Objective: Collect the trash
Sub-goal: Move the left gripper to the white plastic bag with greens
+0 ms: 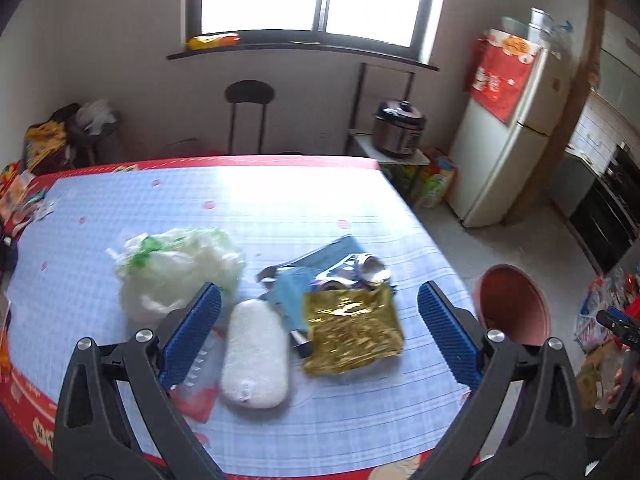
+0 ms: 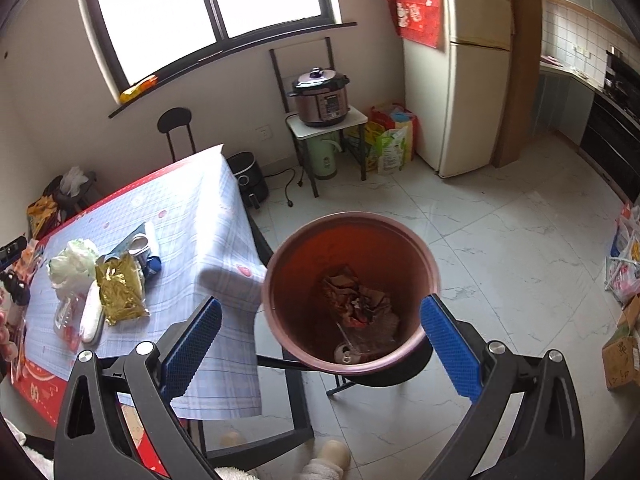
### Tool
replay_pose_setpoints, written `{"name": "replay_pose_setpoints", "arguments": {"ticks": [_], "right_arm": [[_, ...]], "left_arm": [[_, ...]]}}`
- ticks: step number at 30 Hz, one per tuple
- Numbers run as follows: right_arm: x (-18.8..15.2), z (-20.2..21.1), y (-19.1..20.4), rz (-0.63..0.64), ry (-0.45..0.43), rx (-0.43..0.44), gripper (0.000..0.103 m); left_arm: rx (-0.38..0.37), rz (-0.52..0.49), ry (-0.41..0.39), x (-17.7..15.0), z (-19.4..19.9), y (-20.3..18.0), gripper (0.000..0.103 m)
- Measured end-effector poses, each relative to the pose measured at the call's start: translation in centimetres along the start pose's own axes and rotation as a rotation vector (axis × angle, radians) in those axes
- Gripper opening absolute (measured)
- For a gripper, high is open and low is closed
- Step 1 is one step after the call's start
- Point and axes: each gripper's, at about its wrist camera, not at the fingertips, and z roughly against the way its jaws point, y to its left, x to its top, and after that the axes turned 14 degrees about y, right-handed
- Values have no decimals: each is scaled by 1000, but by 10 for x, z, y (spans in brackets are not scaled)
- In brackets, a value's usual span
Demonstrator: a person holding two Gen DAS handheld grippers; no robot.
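Right wrist view: kitchen, white marble floor point(image 2: 500, 240), fridge point(image 2: 460, 80), window point(image 2: 208, 0). Worktop point(image 1: 280, 200) with blue checked cloth carries trash: white bag point(image 1: 176, 268), gold wrapper point(image 1: 352, 332), white pad point(image 1: 254, 354). Pink bin point(image 2: 348, 292) beside worktop holds scraps. Left gripper point(image 1: 320, 336) and right gripper point(image 2: 320, 344): fingers apart, empty.

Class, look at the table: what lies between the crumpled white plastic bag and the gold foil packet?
A white oblong pad lies between the plastic bag and the gold foil packet, clearest in the left wrist view.
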Motion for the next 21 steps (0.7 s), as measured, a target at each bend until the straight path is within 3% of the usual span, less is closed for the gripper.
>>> {"name": "replay_pose_setpoints", "arguments": {"ticks": [5,10,15,21], "right_arm": [[17,-14,70,131,31,35,98],[24,-28,141,251,68,58,98],[22,-44,206,352,119,72,98],[12,-66,267,427,187,65,98]], "left_arm": [[71,214,7,-40,17,100,97],[106,356,27,-85,22,169,97],[88,425,55,-111,15,206,97],[46,421,93,-121,-8,230,97]]}}
